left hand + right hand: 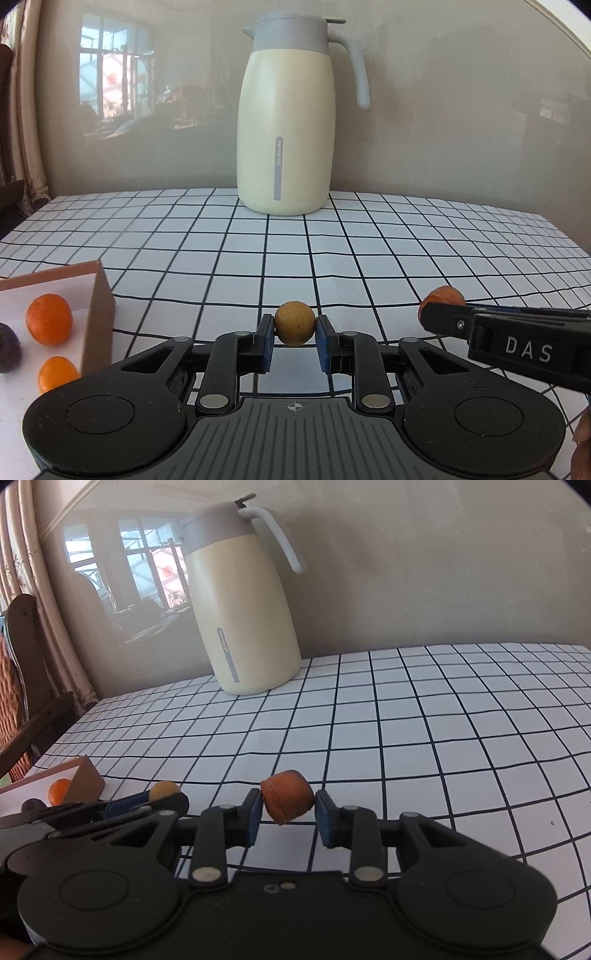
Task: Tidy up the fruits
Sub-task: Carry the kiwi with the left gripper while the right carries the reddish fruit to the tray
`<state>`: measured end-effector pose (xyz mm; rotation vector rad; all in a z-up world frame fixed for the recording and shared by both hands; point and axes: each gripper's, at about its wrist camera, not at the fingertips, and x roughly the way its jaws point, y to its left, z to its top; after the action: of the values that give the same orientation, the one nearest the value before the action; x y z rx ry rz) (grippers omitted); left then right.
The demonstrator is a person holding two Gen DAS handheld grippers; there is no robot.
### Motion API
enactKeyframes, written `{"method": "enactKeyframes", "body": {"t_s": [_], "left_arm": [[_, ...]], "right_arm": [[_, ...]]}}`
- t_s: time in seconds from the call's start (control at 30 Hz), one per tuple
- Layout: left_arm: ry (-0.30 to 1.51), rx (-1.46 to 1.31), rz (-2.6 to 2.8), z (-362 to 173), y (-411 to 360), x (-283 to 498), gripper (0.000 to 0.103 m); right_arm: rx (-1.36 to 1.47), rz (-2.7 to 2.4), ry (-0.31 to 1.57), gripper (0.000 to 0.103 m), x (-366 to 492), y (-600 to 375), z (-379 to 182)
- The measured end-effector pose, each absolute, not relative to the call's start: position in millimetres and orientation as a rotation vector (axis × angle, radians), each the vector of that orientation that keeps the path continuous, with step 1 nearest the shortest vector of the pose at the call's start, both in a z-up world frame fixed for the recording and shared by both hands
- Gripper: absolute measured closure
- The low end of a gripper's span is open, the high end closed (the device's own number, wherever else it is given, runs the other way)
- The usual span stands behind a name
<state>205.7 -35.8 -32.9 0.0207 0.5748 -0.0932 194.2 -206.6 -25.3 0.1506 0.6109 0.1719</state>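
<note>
Left wrist view: left gripper [294,329] clamped across the middle of a small round tan fruit [294,323], blue pads [266,341] on its widest part. Light, firm-looking, smooth; likely to roll or squirt out under an off-centre squeeze. Open box [96,306] near left, holding two orange fruits [49,319] and a dark one [8,347]. Thermos jug [286,122] far centre on the checked tablecloth [406,258].

Right wrist view: right gripper [287,808] closed on a reddish-brown fruit [287,800], blunt-ended, held tilted. Probably softer; gentle grip across the broad middle advisable.
</note>
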Motion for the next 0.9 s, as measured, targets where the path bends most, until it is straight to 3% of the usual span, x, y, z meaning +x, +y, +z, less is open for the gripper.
{"method": "enactKeyframes", "body": {"t_s": [0.37,0.9], "left_arm": [[0.465,0.010,0.009,11,25,124,0.079],[0.386,-0.061,0.224,22,126,49,0.079]], "right_arm": [[0.119,0.341,0.504,0.081,138,-152,7],[0.028,0.573,0.363,0.081,86,-49,25]]}}
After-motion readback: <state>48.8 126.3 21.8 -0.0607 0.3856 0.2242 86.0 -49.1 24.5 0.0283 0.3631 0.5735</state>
